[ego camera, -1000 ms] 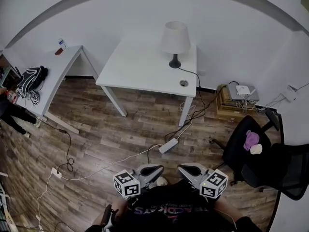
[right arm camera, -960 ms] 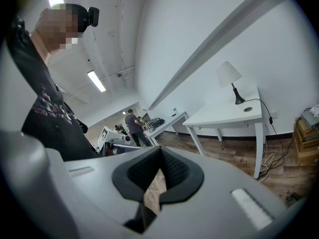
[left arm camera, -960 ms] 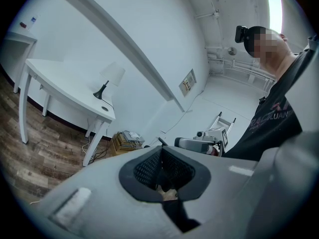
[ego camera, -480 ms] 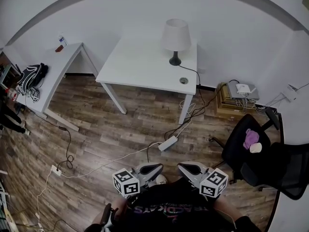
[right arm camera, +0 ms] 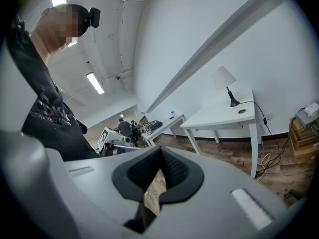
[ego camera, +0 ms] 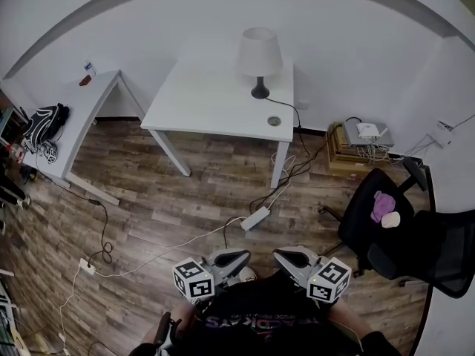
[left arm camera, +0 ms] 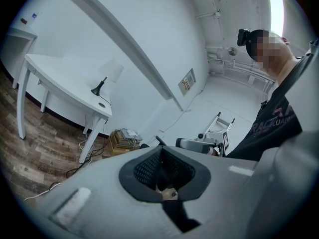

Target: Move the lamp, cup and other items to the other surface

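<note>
Lamp point(ego camera: 259, 54) stands upright at top centre of the head view, on the far right part of the white table point(ego camera: 200, 102), with its cord running off the edge. At lower centre, well apart from it, I hold the left gripper point(ego camera: 232, 259) and right gripper point(ego camera: 291, 258) side by side. Both have their jaws pressed together on nothing. A second table point(ego camera: 89, 99) is at upper left.

We cannot name the small items point(ego camera: 88, 73) on the far left bench point(ego camera: 83, 104); they are too small. The round thing point(ego camera: 274, 121) on the middle bench point(ego camera: 211, 99), near the lamp point(ego camera: 259, 56), is likewise unresolved. Clutter point(ego camera: 9, 150) is cut off by the head view's left edge, and the chair point(ego camera: 371, 232) by its right edge. We cannot identify the purple and pale objects point(ego camera: 386, 211) on its seat. In the left gripper view the lamp's shade point(left arm camera: 114, 69) fades into the white wall.
</note>
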Tool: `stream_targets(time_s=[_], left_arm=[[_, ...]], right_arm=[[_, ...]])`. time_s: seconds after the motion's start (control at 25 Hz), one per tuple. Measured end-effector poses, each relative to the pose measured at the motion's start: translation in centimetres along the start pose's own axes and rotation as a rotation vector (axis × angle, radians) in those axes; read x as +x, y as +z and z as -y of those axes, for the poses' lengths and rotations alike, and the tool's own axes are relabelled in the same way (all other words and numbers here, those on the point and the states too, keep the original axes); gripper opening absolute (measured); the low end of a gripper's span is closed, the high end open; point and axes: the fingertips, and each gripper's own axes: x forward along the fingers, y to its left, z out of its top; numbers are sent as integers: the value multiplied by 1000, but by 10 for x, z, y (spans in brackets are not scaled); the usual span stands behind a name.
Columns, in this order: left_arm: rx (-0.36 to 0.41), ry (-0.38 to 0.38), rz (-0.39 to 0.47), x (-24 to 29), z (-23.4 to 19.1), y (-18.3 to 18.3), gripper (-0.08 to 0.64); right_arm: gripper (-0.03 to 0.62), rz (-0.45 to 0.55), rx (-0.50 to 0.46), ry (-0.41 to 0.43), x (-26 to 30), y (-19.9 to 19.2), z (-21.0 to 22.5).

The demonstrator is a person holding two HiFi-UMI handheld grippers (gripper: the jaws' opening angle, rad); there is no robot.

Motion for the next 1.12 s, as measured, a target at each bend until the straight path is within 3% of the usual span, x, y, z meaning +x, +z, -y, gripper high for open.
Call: stream_targets(time_s=[0.56, 0.88, 1.12], left_arm=[[7, 33, 69, 51, 34, 13, 0], [-32, 86, 36, 104, 50, 1, 0], [-56, 145, 65, 115, 49, -3, 0]], right_arm=[[5, -13, -41, 55, -43, 35, 34], [5, -25, 26, 46, -94, 43, 79], [5, -65, 19, 98, -95, 40, 89]])
